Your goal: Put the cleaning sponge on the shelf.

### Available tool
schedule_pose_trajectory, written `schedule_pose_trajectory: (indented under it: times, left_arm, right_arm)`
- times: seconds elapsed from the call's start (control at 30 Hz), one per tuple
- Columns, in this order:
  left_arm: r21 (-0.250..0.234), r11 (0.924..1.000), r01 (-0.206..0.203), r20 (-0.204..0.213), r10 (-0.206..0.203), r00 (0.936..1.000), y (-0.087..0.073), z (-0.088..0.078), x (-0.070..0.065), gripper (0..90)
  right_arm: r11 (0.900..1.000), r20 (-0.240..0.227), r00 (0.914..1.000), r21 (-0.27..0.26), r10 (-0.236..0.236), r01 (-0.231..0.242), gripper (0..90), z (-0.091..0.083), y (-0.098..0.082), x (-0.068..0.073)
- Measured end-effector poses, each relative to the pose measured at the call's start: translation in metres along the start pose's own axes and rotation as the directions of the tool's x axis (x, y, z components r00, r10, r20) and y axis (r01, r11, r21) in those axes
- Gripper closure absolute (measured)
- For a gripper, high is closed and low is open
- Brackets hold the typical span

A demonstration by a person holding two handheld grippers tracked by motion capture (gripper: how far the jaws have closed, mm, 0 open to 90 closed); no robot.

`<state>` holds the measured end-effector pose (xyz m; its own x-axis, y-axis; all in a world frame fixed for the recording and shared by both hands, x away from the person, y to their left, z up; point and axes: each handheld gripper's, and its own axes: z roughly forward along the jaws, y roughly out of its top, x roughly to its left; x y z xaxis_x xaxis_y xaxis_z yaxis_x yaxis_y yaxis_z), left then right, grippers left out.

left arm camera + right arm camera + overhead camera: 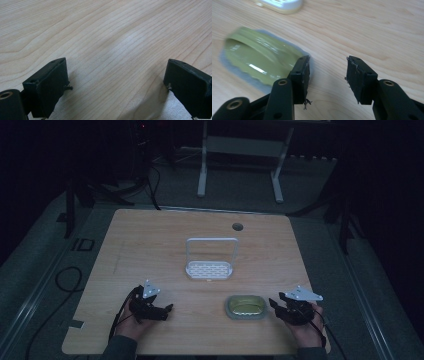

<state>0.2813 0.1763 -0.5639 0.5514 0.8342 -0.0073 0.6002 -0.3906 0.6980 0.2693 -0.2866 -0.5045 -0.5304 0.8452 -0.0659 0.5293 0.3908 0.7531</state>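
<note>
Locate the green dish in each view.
High view: dish at the table's near right, just left of the right tool.
Left gripper view: not in it; bare wood between the jaws.
Right gripper view: dish at left, partly behind the left jaw.
Shared landmark: the white rack beyond the dish, its edge at top left in the right gripper view.

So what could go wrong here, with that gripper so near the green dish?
The right gripper hangs open beside the shallow oval green dish, nothing between its jaws; it could nudge the dish and send it sliding on the smooth wooden table. In the right gripper view the dish sits off to one side, so a grab might miss.
</note>
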Motion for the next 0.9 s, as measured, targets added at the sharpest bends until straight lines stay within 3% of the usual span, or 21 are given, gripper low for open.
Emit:
schedule_pose_trajectory:
  times: [0.07, 0.33, 0.47, 0.67, 0.9]
  left_arm:
    - [0.0, 1.0, 0.0, 0.0, 0.0, 1.0, 0.0, 0.0, 0.0, 5.7]
    - [0.0, 1.0, 0.0, 0.0, 0.0, 1.0, 0.0, 0.0, 0.0, 5.7]
    - [0.0, 1.0, 0.0, 0.0, 0.0, 1.0, 0.0, 0.0, 0.0, 5.7]
    - [0.0, 1.0, 0.0, 0.0, 0.0, 1.0, 0.0, 0.0, 0.0, 5.7]
    - [0.0, 1.0, 0.0, 0.0, 0.0, 1.0, 0.0, 0.0, 0.0, 5.7]
  right_arm:
    - [1.0, -0.01, 0.9999, -0.002, -0.008, 0.008, 52.9, -0.001, 0.002, 0.003]
    - [0.997, -0.104, 0.9922, -0.029, -0.07, 0.067, 71.3, -0.005, 0.01, 0.023]
    - [0.993, -0.149, 0.9826, -0.055, -0.111, 0.104, 79.9, -0.01, 0.013, 0.034]
    - [0.984, -0.177, 0.9683, -0.049, -0.177, 0.171, 88.4, -0.004, 0.016, 0.053]
    - [0.977, -0.213, 0.9532, -0.033, -0.214, 0.212, 89.6, 0.011, 0.018, 0.07]
